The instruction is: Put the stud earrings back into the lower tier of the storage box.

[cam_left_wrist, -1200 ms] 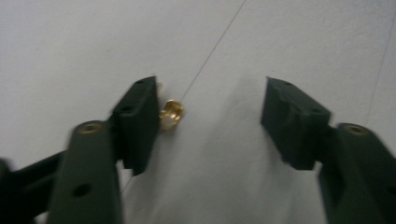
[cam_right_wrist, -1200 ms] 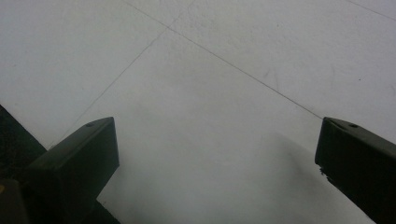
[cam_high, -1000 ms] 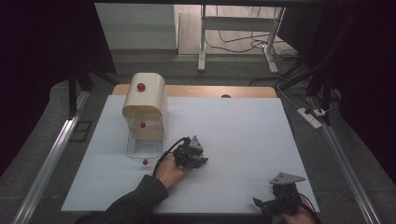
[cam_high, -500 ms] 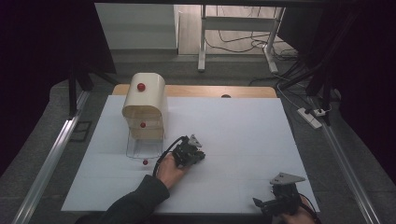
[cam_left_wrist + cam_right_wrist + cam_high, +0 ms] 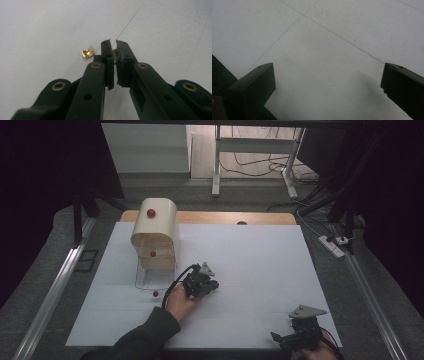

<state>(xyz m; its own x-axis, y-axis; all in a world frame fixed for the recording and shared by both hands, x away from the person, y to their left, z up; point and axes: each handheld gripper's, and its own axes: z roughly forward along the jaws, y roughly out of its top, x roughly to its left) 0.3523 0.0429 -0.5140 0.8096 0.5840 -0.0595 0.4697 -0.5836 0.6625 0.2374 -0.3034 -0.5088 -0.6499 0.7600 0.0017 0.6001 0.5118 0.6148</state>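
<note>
Left gripper view: the left gripper [image 5: 113, 50] has its jaws clamped on a gold piece [image 5: 115, 52]; another gold scrap [image 5: 87, 52] lies just beside on the counter [image 5: 37, 30].

Right gripper [image 5: 328, 82] fingers spread over white table [image 5: 324, 37].

A cream, round-topped wooden box [image 5: 155, 232] with red knobs stands just beyond and left of the left gripper [image 5: 210, 287]. A clear plastic flap [image 5: 150, 279] lies flat at the box's foot, beside the gripper. Both rest on a white table sheet [image 5: 260, 255]. A white power strip [image 5: 332, 246] lies well off to the gripper's right.
</note>
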